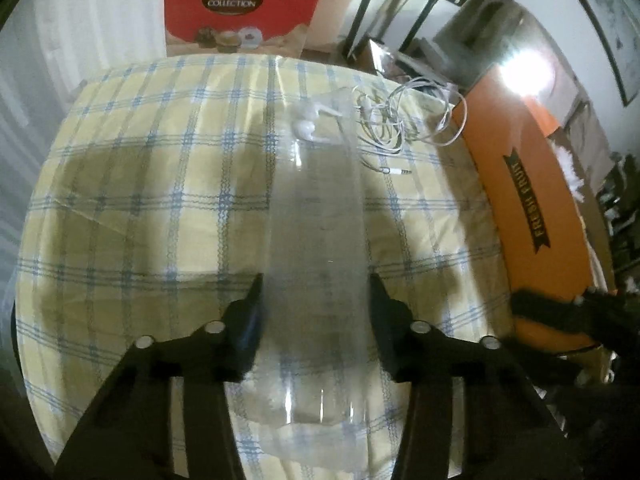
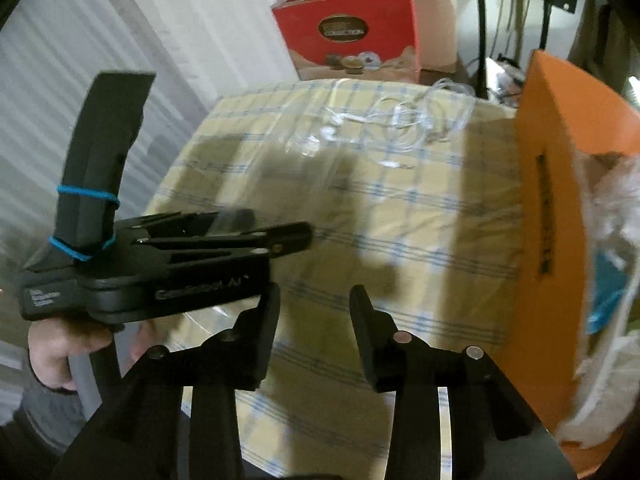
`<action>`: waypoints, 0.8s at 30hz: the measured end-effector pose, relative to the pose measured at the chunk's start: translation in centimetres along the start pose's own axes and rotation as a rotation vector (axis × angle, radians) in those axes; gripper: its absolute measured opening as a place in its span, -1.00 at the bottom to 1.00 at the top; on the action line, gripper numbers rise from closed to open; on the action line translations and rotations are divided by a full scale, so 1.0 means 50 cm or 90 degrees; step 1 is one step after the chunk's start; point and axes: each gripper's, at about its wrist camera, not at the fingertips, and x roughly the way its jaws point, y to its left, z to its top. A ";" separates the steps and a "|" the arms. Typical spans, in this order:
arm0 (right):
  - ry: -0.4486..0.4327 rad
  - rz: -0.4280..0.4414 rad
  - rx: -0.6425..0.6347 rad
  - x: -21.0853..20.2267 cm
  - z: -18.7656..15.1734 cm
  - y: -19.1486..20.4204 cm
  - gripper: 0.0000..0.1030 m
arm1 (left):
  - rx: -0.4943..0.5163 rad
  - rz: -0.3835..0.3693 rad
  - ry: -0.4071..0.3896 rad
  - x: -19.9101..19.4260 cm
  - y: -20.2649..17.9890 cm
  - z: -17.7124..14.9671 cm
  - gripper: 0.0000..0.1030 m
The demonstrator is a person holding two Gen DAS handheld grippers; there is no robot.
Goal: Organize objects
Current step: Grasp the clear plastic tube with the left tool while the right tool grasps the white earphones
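A clear plastic bag (image 1: 318,240) lies lengthwise between the fingers of my left gripper (image 1: 316,292), which is shut on it above the yellow checked cloth (image 1: 140,208). White earbuds (image 1: 308,126) show at the bag's far end, and their tangled white cable (image 1: 404,120) lies on the cloth just beyond. In the right wrist view my left gripper (image 2: 276,228) is at the left with the bag (image 2: 320,160) stretching away from it. My right gripper (image 2: 314,300) is open and empty above the cloth's near part (image 2: 400,240).
An orange "Fresh Fruit" box (image 1: 528,200) stands along the cloth's right edge, and shows too in the right wrist view (image 2: 560,200), with crumpled plastic inside. A red Ferrero Collection bag (image 1: 240,4) stands behind the table. Black metal legs (image 1: 364,8) rise at the back right.
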 end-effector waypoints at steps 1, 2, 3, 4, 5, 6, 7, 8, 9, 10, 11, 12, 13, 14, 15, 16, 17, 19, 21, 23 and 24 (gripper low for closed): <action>-0.006 -0.005 0.004 -0.007 0.004 -0.006 -0.23 | -0.004 0.000 -0.003 -0.003 0.004 0.000 -0.27; -0.013 -0.008 0.008 -0.015 0.007 -0.013 -0.22 | -0.005 0.000 -0.005 -0.006 0.006 -0.001 -0.28; -0.019 -0.012 0.013 -0.022 0.012 -0.018 -0.19 | -0.008 -0.001 -0.010 -0.011 0.011 0.000 -0.28; -0.028 -0.019 0.019 -0.030 0.020 -0.024 -0.18 | -0.010 -0.004 -0.013 -0.014 0.015 0.001 -0.28; -0.036 -0.026 0.023 -0.037 0.026 -0.029 -0.18 | -0.014 -0.006 -0.017 -0.019 0.022 0.000 -0.29; -0.046 -0.038 0.028 -0.043 0.036 -0.035 -0.15 | -0.018 -0.009 -0.019 -0.022 0.028 0.002 -0.29; -0.053 -0.047 0.031 -0.046 0.044 -0.040 -0.13 | -0.022 -0.012 -0.023 -0.027 0.035 0.002 -0.51; -0.059 -0.052 0.036 -0.047 0.054 -0.043 -0.12 | -0.029 -0.015 -0.027 -0.031 0.043 0.002 -0.72; -0.065 -0.055 0.042 -0.048 0.065 -0.047 -0.12 | -0.037 -0.020 -0.031 -0.034 0.051 0.002 -0.73; -0.071 -0.061 0.049 -0.049 0.075 -0.051 -0.12 | -0.044 -0.024 -0.032 -0.036 0.058 0.002 -0.73; -0.075 -0.067 0.054 -0.048 0.085 -0.053 -0.12 | -0.054 -0.033 -0.030 -0.038 0.069 0.002 -0.74; -0.076 -0.073 0.058 -0.044 0.101 -0.056 -0.12 | -0.061 -0.038 -0.032 -0.041 0.075 0.001 -0.74; -0.077 -0.086 0.063 -0.039 0.116 -0.061 -0.07 | -0.065 -0.041 -0.035 -0.043 0.080 0.002 -0.74; -0.079 -0.098 0.066 -0.034 0.129 -0.063 -0.06 | -0.069 -0.043 -0.038 -0.046 0.086 0.002 -0.74; -0.080 -0.108 0.067 -0.028 0.143 -0.063 -0.01 | -0.074 -0.046 -0.043 -0.052 0.093 0.002 -0.74; -0.077 -0.119 0.067 -0.018 0.158 -0.065 0.02 | -0.078 -0.050 -0.048 -0.058 0.097 0.000 -0.74; -0.074 -0.128 0.069 -0.009 0.173 -0.068 0.02 | -0.082 -0.054 -0.053 -0.065 0.102 -0.001 -0.74; -0.064 -0.137 0.081 0.015 0.202 -0.078 0.04 | -0.093 -0.062 -0.066 -0.080 0.116 -0.001 -0.74; -0.058 -0.155 0.088 0.039 0.231 -0.088 0.05 | -0.105 -0.070 -0.078 -0.094 0.132 -0.001 -0.74; -0.055 -0.185 0.100 0.056 0.248 -0.099 0.07 | -0.115 -0.076 -0.086 -0.104 0.146 0.000 -0.74; -0.052 -0.193 0.105 0.064 0.258 -0.106 0.13 | -0.118 -0.079 -0.088 -0.109 0.154 0.000 -0.74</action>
